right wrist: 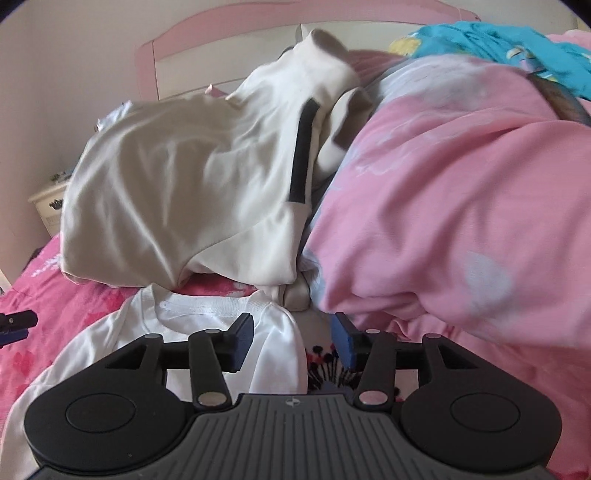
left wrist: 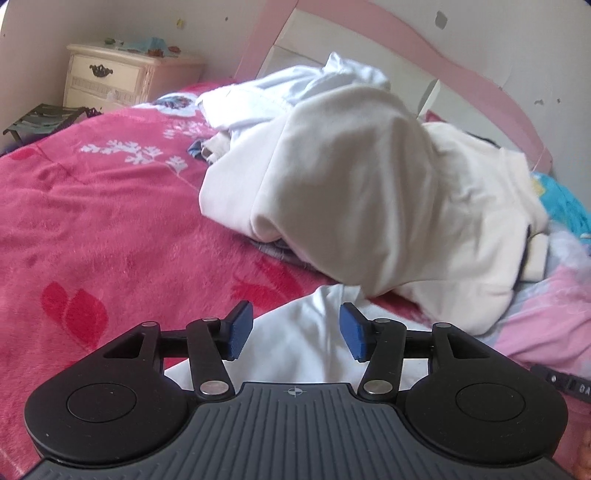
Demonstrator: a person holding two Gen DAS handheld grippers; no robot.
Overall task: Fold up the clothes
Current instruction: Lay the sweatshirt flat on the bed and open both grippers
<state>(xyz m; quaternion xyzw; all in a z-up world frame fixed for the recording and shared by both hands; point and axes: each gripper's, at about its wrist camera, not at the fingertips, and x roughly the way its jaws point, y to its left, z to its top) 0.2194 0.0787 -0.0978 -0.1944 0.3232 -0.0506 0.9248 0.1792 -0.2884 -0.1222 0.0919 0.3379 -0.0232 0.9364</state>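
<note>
Two grippers hover low over the near edge of the bed, and both have their jaws apart with nothing between them. The left gripper (left wrist: 296,330) hangs above a white shirt (left wrist: 306,343) that lies spread on the red blanket (left wrist: 92,221). The right gripper (right wrist: 293,341) is over the same white shirt (right wrist: 207,325), near its right shoulder; the collar (right wrist: 210,304) points to the far side, toward the headboard (right wrist: 229,22).

Behind the shirt, farther away, there is a heap of clothes. On top lies a cream garment (right wrist: 177,192) with a dark stripe (right wrist: 301,147), loosely thrown, not folded. To the right a pink duvet (right wrist: 461,203) is bunched up, and a blue cloth (right wrist: 498,48) sits on it at the far right. A small bedside cabinet (left wrist: 122,74) stands far left by the wall.

The shirt looks thin, light and very soft, so I judge it will hang down and wrinkle when it is lifted. It is not fragile and should not slip much from the pads. A good place to hold seems to be the two shoulders near the collar, or the outer edges, one for each gripper. The plush blanket may drag on the cloth a little. Whether the shirt is laid out for folding or is already partly folded, I cannot tell, because its lower part is hidden.
</note>
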